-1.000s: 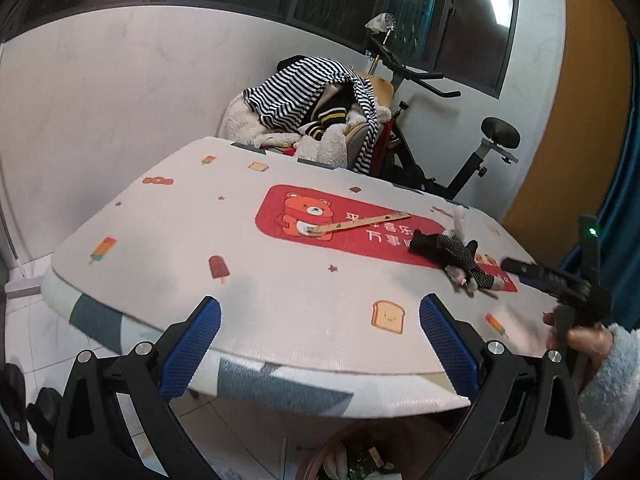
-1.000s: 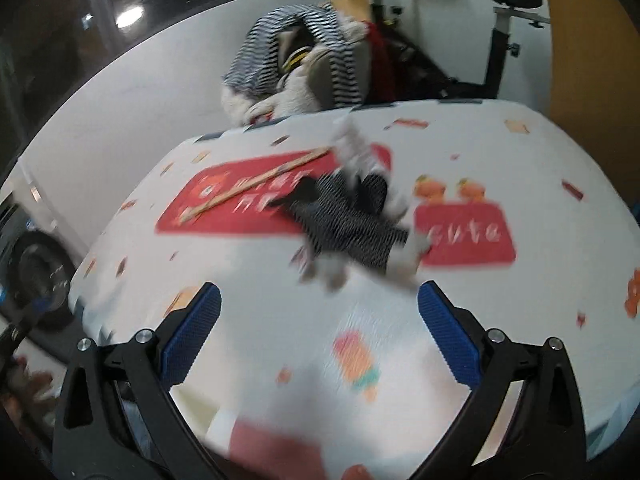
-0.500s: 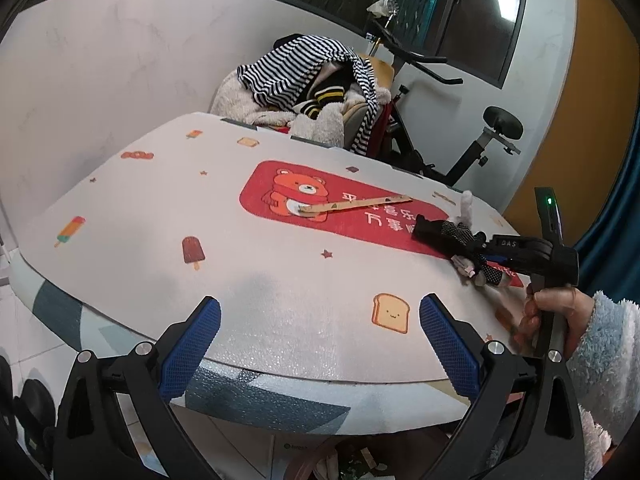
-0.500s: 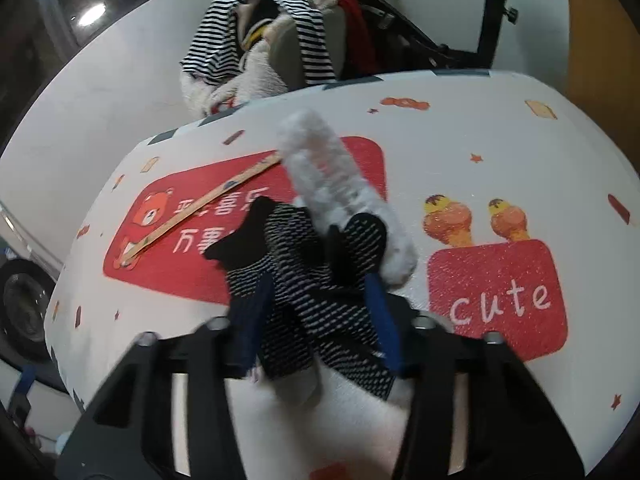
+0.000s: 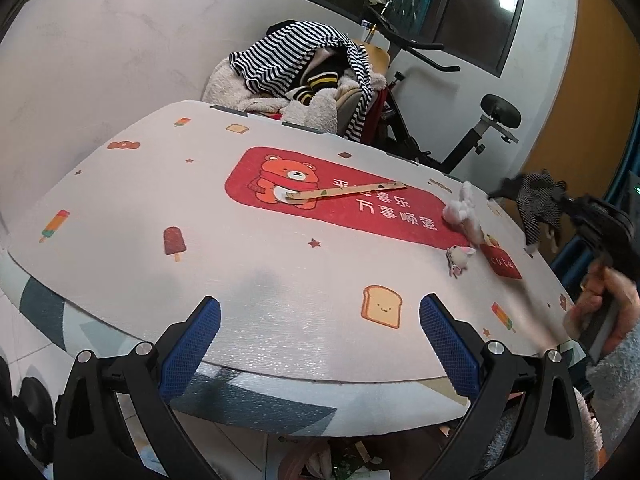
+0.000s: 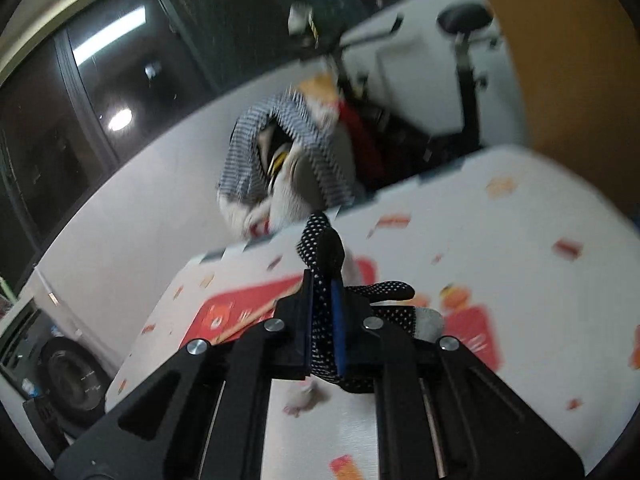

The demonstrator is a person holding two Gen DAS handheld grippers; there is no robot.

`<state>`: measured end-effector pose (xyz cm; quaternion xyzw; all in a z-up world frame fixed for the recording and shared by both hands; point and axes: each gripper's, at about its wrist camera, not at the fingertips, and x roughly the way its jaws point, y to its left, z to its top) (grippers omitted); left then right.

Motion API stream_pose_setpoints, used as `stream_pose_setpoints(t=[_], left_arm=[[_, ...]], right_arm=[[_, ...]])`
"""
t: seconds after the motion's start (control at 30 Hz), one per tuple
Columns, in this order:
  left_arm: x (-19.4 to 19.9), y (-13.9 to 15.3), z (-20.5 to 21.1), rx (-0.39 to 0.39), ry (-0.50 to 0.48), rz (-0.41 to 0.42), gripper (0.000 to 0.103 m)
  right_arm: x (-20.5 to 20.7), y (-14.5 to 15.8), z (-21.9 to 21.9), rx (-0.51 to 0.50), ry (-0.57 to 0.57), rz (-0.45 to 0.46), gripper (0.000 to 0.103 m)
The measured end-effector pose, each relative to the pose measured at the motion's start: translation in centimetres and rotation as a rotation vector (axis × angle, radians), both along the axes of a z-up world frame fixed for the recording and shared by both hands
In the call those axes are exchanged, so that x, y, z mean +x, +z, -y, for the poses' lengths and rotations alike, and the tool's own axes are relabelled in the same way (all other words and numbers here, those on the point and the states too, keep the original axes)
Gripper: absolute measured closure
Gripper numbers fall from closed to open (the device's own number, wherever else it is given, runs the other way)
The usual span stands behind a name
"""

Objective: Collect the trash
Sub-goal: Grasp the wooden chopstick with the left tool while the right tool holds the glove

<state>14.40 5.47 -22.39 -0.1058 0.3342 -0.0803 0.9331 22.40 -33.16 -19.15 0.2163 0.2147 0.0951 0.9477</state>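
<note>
My right gripper [image 6: 322, 312] is shut on a black, white-dotted cloth scrap [image 6: 320, 248] and holds it lifted above the table; the scrap also shows in the left wrist view [image 5: 536, 204] at the far right. White fluffy scraps [image 5: 460, 210] and a smaller white scrap [image 5: 459, 258] lie on the table's right side. A tan paper strip [image 5: 344, 192] lies across the red bear print. My left gripper [image 5: 320, 332] is open and empty, over the table's near edge.
The table [image 5: 240, 288] has a white printed cover. A chair piled with striped clothes [image 5: 304, 64] and an exercise bike [image 5: 460, 120] stand behind it. A bin with trash [image 5: 340, 464] sits on the floor under the near edge.
My right gripper closed on the black dotted scrap and lifted it off the table, leaving the white fluffy scraps behind. My left gripper moved slightly nearer the table.
</note>
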Motion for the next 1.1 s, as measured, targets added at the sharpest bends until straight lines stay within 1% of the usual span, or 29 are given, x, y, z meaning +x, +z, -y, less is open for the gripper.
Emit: stream_pose_setpoints(t=[0.1,0.2,0.33,0.4,0.53,0.6,0.67,0.73,0.77,0.83,0.9,0.93,1.0,1.07,1.1], left_arm=[[0.2,0.0,0.3,0.002,-0.007,-0.004,0.006],[0.6,0.0,0.5,0.0,-0.013,-0.011,0.006],[1.5,0.0,0.7,-0.005,-0.018,-0.033,0.006],[2.3,0.2,0.8,0.009,-0.01,-0.04,0.006],[3.7,1.4,1.0,0.016,-0.018,-0.012,0.006],[4.8,2.1,1.4,0.039,-0.045,-0.005,0.006],[6.1,2.6,2.0,0.087,-0.072,0.009,0.007],[8.0,3.0,2.5,0.124,-0.114,0.021,0.019],[8.9,3.0,2.8,0.134,-0.132,0.017,0.022],[11.6,3.0,3.4,0.157,-0.175,0.003,0.026],[14.0,2.7,4.8,0.211,-0.248,-0.001,0.03],[15.3,2.6,5.7,0.257,-0.29,0.001,0.036],[17.5,2.0,7.3,0.343,-0.33,0.0,0.045],[20.1,1.2,8.7,0.384,-0.363,-0.018,0.053],[21.0,0.9,9.2,0.395,-0.37,-0.028,0.053]], right_arm=[[-1.4,-0.2,0.5,-0.051,-0.003,-0.002,0.091],[-2.6,-1.4,0.6,-0.093,0.005,-0.025,0.091],[-3.4,-3.9,0.4,-0.103,0.027,-0.091,0.091],[-3.4,-5.2,0.0,-0.109,0.035,-0.129,0.091],[-3.9,-6.1,-0.5,-0.084,0.058,-0.154,0.091],[-4.2,-6.3,-1.1,-0.104,0.08,-0.162,0.091],[-4.3,-6.5,-1.7,-0.137,0.097,-0.168,0.091],[-4.4,-6.8,-2.0,-0.159,0.096,-0.172,0.091],[-4.5,-7.0,-2.1,-0.168,0.093,-0.174,0.091],[-4.3,-7.2,-2.1,-0.167,0.092,-0.18,0.091],[-4.2,-7.4,-2.2,-0.164,0.096,-0.182,0.091],[-4.1,-7.3,-2.2,-0.164,0.099,-0.181,0.091],[-4.1,-7.3,-2.3,-0.166,0.103,-0.177,0.091],[-3.9,-7.2,-2.3,-0.166,0.109,-0.175,0.091],[-3.8,-7.2,-2.2,-0.165,0.111,-0.176,0.091]])
